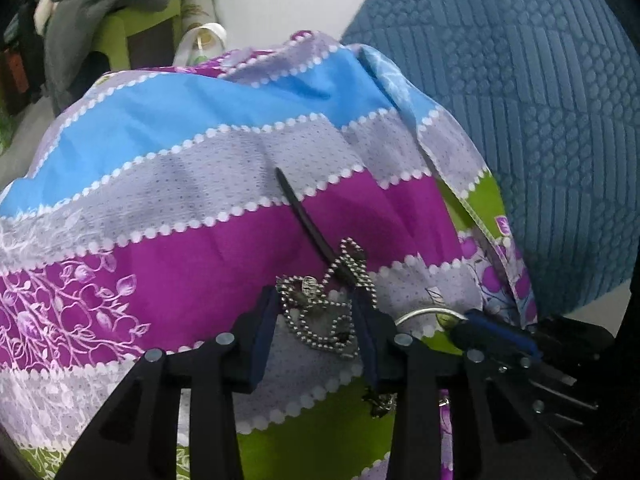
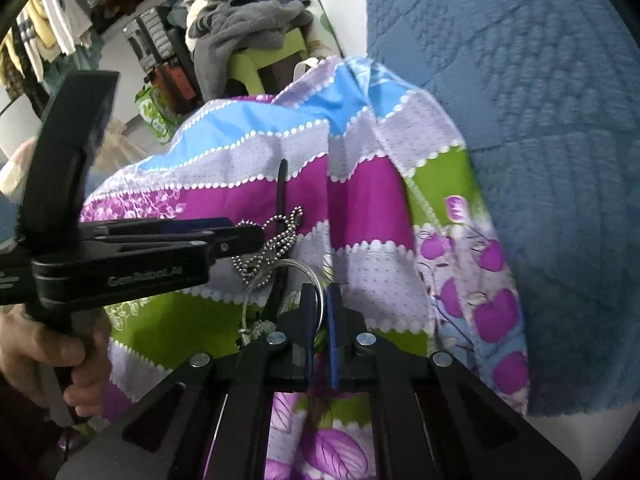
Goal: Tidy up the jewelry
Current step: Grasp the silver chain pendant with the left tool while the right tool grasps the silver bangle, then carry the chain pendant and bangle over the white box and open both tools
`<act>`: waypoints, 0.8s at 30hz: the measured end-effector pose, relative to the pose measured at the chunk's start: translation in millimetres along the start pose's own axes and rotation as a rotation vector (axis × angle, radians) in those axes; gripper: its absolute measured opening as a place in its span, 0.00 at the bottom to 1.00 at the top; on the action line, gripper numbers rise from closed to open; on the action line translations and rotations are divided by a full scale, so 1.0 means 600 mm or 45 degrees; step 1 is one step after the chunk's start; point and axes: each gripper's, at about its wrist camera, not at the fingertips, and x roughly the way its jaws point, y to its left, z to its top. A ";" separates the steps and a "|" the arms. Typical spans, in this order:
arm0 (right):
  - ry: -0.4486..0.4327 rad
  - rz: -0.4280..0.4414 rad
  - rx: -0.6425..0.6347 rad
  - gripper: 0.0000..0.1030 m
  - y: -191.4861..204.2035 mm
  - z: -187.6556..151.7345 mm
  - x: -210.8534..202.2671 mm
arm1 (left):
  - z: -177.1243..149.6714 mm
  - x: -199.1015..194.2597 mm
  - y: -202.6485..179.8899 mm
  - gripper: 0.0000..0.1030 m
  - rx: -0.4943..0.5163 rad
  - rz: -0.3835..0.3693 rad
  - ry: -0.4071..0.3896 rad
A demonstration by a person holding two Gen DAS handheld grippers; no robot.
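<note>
A silver ball-chain necklace (image 1: 324, 312) lies bunched on the striped cloth (image 1: 200, 184), with a black cord or strap (image 1: 304, 216) running under it. My left gripper (image 1: 316, 304) is open, its blue-padded fingers standing either side of the chain pile. In the right wrist view the chain (image 2: 264, 248) sits just beyond the left gripper's tip (image 2: 240, 240). My right gripper (image 2: 320, 304) is nearly shut on a thin silver wire bangle (image 2: 280, 276), whose hoop curves between its pads. The bangle also shows in the left wrist view (image 1: 424, 314), beside the right gripper (image 1: 480, 332).
The colourful cloth (image 2: 360, 208) covers a rounded cushion. A blue quilted bedspread (image 1: 520, 120) lies to the right. A green stool with grey clothes (image 2: 256, 36) stands behind. A hand (image 2: 44, 352) holds the left gripper's handle.
</note>
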 end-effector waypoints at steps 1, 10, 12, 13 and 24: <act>-0.004 -0.002 0.004 0.03 -0.001 -0.002 -0.005 | 0.000 0.004 -0.005 0.38 0.019 0.018 0.004; -0.010 0.000 0.055 0.03 -0.008 -0.006 -0.016 | -0.006 0.020 -0.045 0.31 0.129 0.069 0.049; -0.006 0.003 0.059 0.03 -0.007 -0.005 -0.014 | -0.006 0.025 -0.049 0.12 0.140 0.085 0.056; -0.004 0.005 0.058 0.03 -0.005 -0.005 -0.014 | -0.006 0.026 -0.047 0.06 0.123 0.078 0.051; -0.022 0.053 0.006 0.02 0.030 0.000 -0.021 | -0.056 -0.045 -0.013 0.01 -0.078 0.079 -0.034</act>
